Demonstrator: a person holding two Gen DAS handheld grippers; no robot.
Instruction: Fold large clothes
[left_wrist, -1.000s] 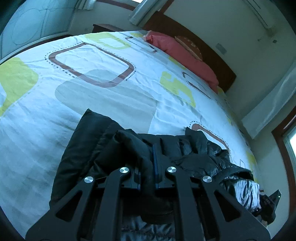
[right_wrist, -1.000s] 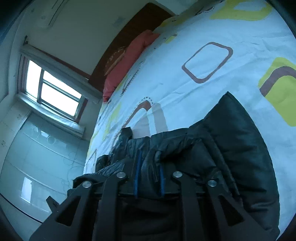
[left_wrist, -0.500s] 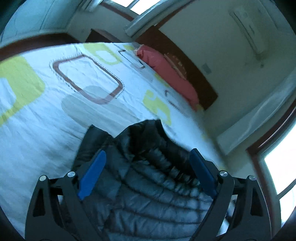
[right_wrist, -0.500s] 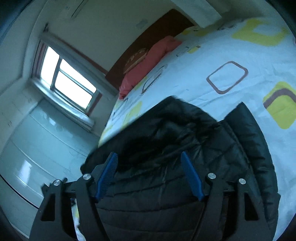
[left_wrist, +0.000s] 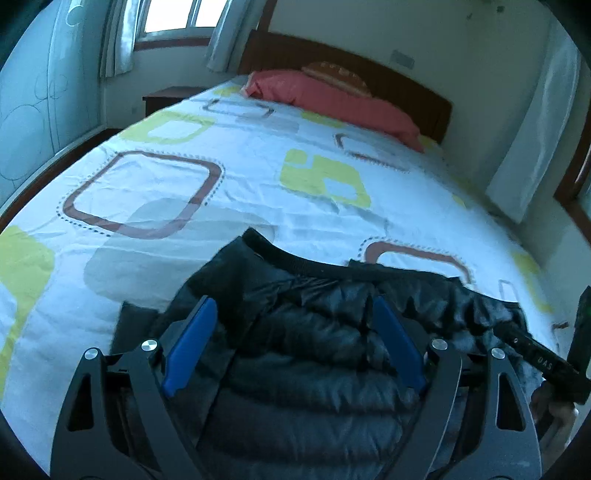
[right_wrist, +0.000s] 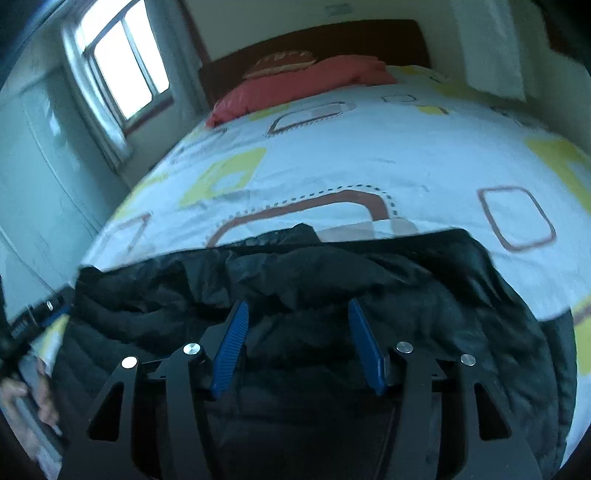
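Observation:
A black quilted puffer jacket (left_wrist: 317, 332) lies folded on the patterned bedsheet (left_wrist: 258, 177) at the near edge of the bed. It also shows in the right wrist view (right_wrist: 332, 280). My left gripper (left_wrist: 295, 314) is open, its blue pads wide apart just above the jacket. My right gripper (right_wrist: 299, 310) is open too, hovering over the jacket's near part. Neither holds any fabric. The right hand-held gripper shows at the right edge of the left wrist view (left_wrist: 543, 363).
A red pillow (left_wrist: 332, 99) and a dark wooden headboard (left_wrist: 369, 74) lie at the far end of the bed. A window (right_wrist: 125, 62) and a pale wardrobe (right_wrist: 40, 166) stand to the left. A nightstand (left_wrist: 166, 98) stands by the bed's far left corner.
Both grippers were shut on the jacket a second ago. They opened, let the fabric drop folded onto the bed, and pulled back and up.

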